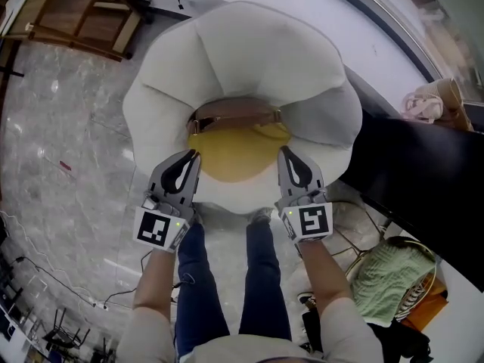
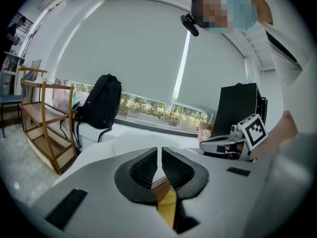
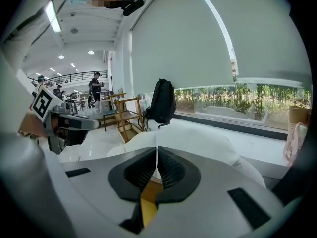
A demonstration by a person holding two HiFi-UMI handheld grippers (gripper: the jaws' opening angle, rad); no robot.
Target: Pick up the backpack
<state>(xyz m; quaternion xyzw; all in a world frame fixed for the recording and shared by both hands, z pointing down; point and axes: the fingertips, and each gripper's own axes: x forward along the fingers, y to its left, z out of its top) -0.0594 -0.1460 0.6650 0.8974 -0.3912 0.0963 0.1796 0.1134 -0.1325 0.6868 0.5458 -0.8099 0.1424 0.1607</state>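
The black backpack (image 2: 100, 101) stands upright on a white window ledge, far beyond both grippers; it also shows in the right gripper view (image 3: 163, 101). In the head view my left gripper (image 1: 194, 154) and right gripper (image 1: 283, 151) hang side by side over the front of a white padded chair (image 1: 249, 59) with a yellow seat (image 1: 234, 153). Both are shut with nothing between the jaws. The left gripper's own jaws (image 2: 159, 150) meet in a thin line, as do the right gripper's (image 3: 156, 150). Each gripper view shows the other gripper off to one side.
A wooden shelf rack (image 2: 44, 128) stands next to the backpack, at the top left in the head view (image 1: 76, 13). A black surface (image 1: 423, 172) lies to the right, with a basket holding green cloth (image 1: 393, 274). Cables run over the marble floor (image 1: 60, 203). People stand far off (image 3: 95, 86).
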